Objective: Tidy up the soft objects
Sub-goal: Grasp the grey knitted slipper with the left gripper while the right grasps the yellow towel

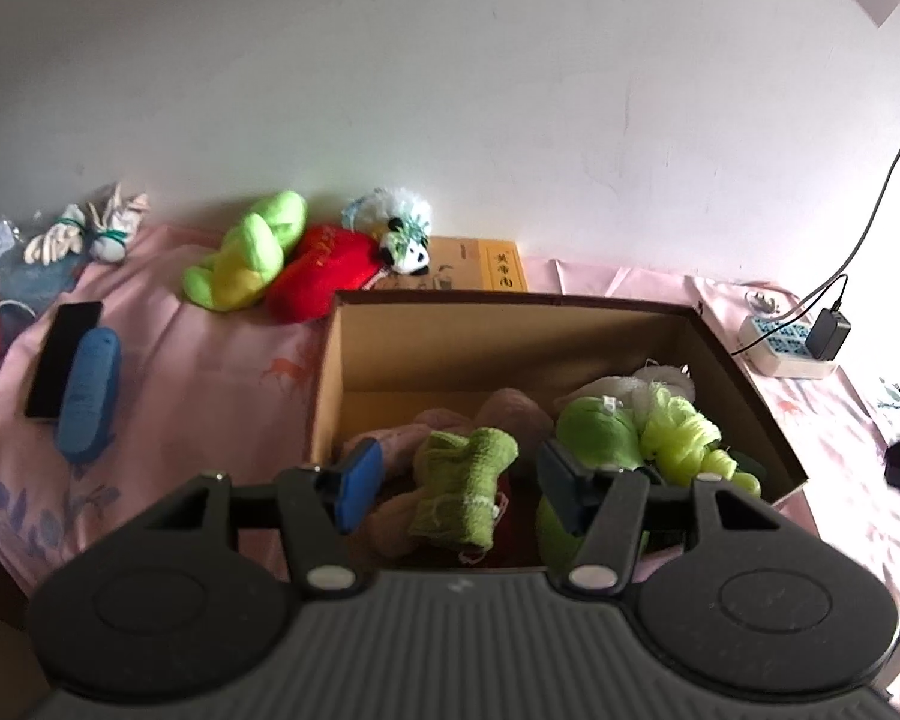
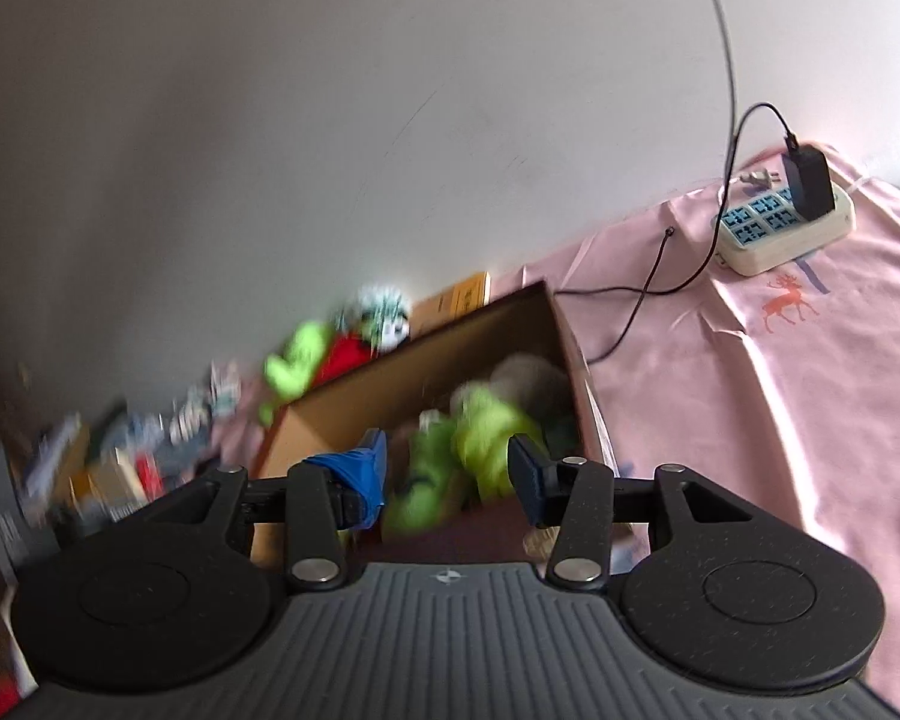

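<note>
An open cardboard box (image 1: 450,336) sits on the pink cloth. Inside lie a green towel (image 1: 462,489), pink plush pieces (image 1: 510,408), a green plush (image 1: 597,435) and a yellow-green mesh puff (image 1: 681,435). My left gripper (image 1: 456,489) is open above the box's near end, around the green towel without gripping it. My right gripper (image 2: 450,483) is open and empty over the same box (image 2: 390,390); this view is blurred. Outside the box against the wall lie a green-yellow plush (image 1: 246,252), a red plush (image 1: 324,273) and a panda toy (image 1: 405,234).
A yellow book (image 1: 486,264) lies behind the box. A black phone (image 1: 63,357) and a blue case (image 1: 90,393) lie at left, white gloves (image 1: 84,231) beyond them. A power strip with charger (image 1: 792,342) sits at right, also in the right wrist view (image 2: 780,228).
</note>
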{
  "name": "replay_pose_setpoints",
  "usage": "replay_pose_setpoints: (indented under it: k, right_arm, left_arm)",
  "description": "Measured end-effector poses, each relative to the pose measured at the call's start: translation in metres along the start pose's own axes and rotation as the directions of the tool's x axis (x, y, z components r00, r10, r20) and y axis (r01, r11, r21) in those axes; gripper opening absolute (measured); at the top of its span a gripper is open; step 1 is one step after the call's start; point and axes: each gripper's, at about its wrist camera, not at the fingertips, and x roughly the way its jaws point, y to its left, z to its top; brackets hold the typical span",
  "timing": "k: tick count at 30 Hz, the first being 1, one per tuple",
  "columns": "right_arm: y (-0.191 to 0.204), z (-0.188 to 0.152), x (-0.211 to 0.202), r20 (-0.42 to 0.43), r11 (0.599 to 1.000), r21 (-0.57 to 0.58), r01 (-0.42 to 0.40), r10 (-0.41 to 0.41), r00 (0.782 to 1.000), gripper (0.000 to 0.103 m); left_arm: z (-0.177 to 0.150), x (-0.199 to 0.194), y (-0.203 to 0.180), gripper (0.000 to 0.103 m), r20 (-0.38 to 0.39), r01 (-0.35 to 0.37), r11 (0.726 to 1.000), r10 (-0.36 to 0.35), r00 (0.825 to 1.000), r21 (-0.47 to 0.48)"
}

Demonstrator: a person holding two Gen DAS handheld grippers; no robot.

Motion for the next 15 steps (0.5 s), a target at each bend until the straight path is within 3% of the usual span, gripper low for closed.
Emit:
replay_pose_setpoints:
  k: [7, 15]
  right_arm:
    - [0.017, -0.043, -0.003, -0.080, 0.975, -0.214, 0.061, -0.079, 0.994, 0.030]
    - [0.009, -0.075, 0.005, -0.147, 0.959, -0.251, 0.134, -0.175, 0.974, 0.029]
  left_arm:
    - [-0.017, -0.036, 0.014, 0.062, 0.005, -0.052, 0.999, 0.051, 0.999, 0.017]
    - [-0.052, -0.072, 0.030, 0.062, -0.026, -0.095, 0.994, 0.097, 0.995, 0.057]
